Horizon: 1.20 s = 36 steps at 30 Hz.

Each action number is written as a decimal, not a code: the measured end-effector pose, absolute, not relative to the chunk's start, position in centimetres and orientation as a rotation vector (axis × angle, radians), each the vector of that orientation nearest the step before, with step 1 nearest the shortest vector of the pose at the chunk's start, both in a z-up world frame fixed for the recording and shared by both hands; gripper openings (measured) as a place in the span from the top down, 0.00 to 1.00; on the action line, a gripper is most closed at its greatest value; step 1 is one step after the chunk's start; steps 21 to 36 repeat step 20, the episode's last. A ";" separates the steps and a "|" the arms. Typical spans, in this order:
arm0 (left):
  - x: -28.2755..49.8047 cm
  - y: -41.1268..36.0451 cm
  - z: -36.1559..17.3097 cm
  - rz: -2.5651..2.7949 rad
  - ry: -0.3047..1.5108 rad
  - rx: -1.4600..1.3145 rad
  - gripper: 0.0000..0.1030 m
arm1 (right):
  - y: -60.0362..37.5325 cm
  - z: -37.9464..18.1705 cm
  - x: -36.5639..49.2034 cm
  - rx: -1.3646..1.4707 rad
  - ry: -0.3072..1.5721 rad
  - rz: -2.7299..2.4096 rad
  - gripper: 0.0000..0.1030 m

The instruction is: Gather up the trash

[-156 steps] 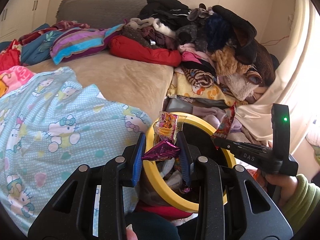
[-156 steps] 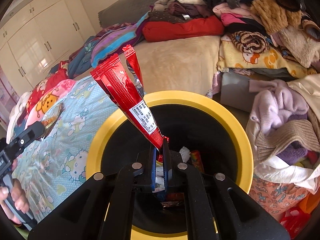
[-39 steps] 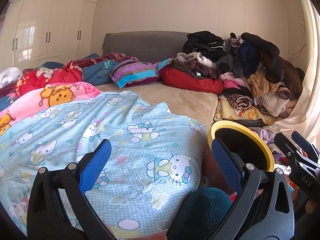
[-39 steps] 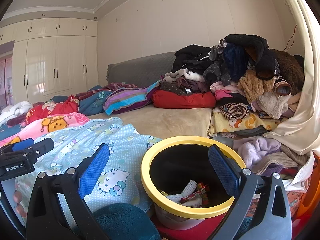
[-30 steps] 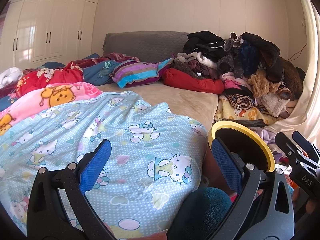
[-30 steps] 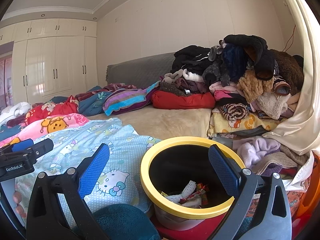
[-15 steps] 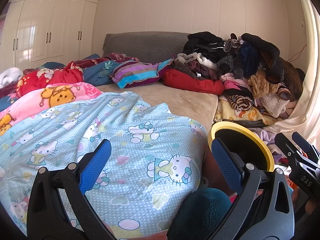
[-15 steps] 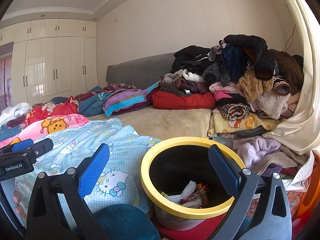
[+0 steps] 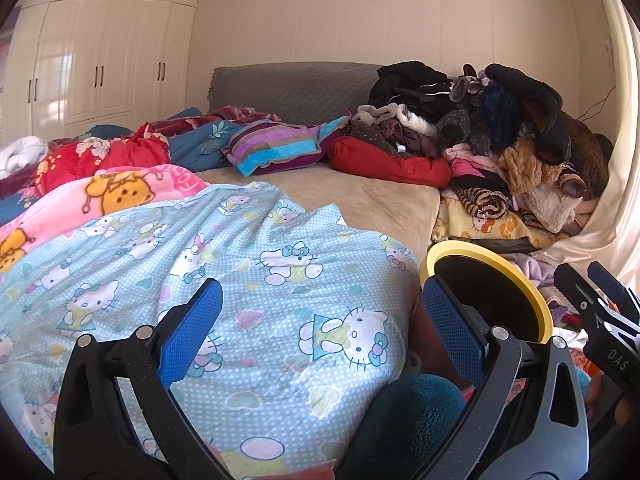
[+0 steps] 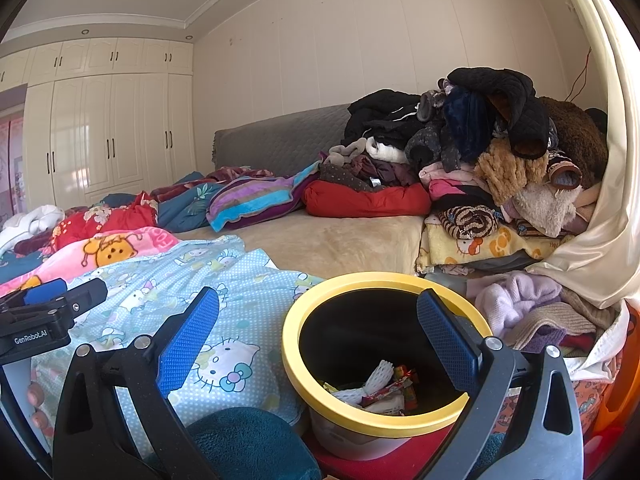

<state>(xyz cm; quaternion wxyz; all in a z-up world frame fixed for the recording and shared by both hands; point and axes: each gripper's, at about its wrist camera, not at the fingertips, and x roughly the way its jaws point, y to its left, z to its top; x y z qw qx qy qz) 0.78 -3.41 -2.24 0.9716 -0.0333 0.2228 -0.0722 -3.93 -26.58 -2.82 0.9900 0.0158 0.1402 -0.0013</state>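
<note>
Left wrist view, L to R w/ bin as landmark: far left of bin, wardrobe (image 9: pixel 100 60) along wall; pink blanket (image 9: pixel 100 196) next, well apart from bin. Blue quilt (image 9: pixel 240 280) draped over bed edge, reaching just beside bin (image 9: pixel 536 300) — prob. why bin parked there, tight to bedside for short drops. Left gripper (image 9: pixel 320 332) held low over quilt, left of bin, pads spread wide, nothing between; reads as idle/ready, not carrying. Behind bin, clothes pile (image 9: pixel 500 140) stacked vs curtain. Right of bin, tip of right gripper (image 9: pixel 600 308), side-on; pads not shown from this side.

Right wrist view, same order: left gripper (image 10: pixel 44 320) at far left over quilt (image 10: pixel 168 292), well apart from bin. Right gripper (image 10: pixel 316 344) straddling near rim of bin (image 10: pixel 380 280), pads wide apart, empty; angled down into bin, likely for a look at contents. Trash (image 10: pixel 380 388) — white foam net, red wrappers — lying at bin bottom, below and between pads. Right of bin, lilac knit (image 10: pixel 516 296) heaped by curtain (image 10: pixel 592 240).

No loose trash seen on quilt or bare mattress; judged: collection near done or done.
</note>
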 end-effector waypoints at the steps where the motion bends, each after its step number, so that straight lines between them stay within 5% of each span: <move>1: 0.9 -3.2 -2.2 -0.145 0.456 -0.073 0.11 | -26.5 -2.8 -3.9 0.027 0.280 -0.003 0.06; 9: 1.0 3.4 -2.0 0.019 0.478 -0.190 0.11 | -20.0 -0.7 -1.2 -0.014 0.295 0.200 0.06; 20: -2.4 32.3 -9.5 0.807 0.714 -0.305 0.11 | 12.8 -10.0 4.3 -0.237 0.836 0.831 0.06; 36: -2.4 32.3 -9.5 0.807 0.714 -0.305 0.11 | 12.8 -10.0 4.3 -0.237 0.836 0.831 0.06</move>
